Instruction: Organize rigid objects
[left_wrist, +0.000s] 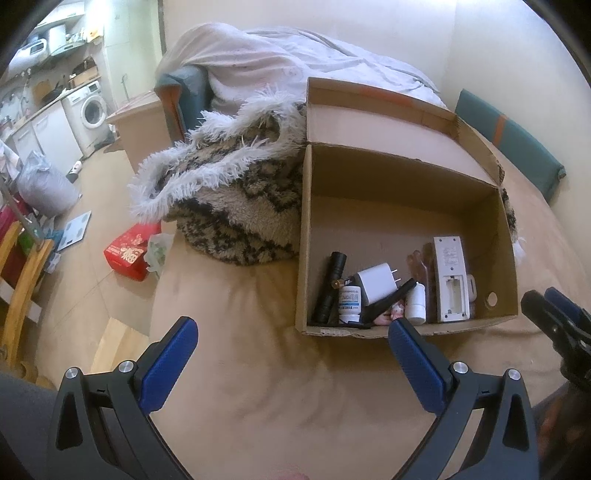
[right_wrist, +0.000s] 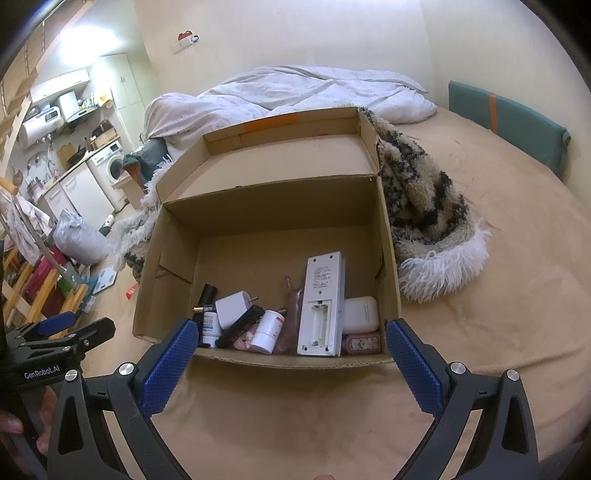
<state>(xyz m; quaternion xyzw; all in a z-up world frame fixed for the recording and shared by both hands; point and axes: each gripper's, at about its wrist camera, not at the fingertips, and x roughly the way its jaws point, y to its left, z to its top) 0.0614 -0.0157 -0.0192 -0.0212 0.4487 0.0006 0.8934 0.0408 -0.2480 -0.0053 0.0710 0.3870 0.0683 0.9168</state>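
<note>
An open cardboard box stands on the tan bed. Inside it, against the near wall, lie a white remote with its battery bay open, a white charger plug, a black flashlight, a small white bottle, a blue-labelled bottle and a white case. My left gripper is open and empty over the bed, left of the box front. My right gripper is open and empty at the box's near edge.
A shaggy black-and-cream blanket with white fringe lies against the box. A white duvet lies behind. A teal cushion stands at the right. The floor at left holds a red bag.
</note>
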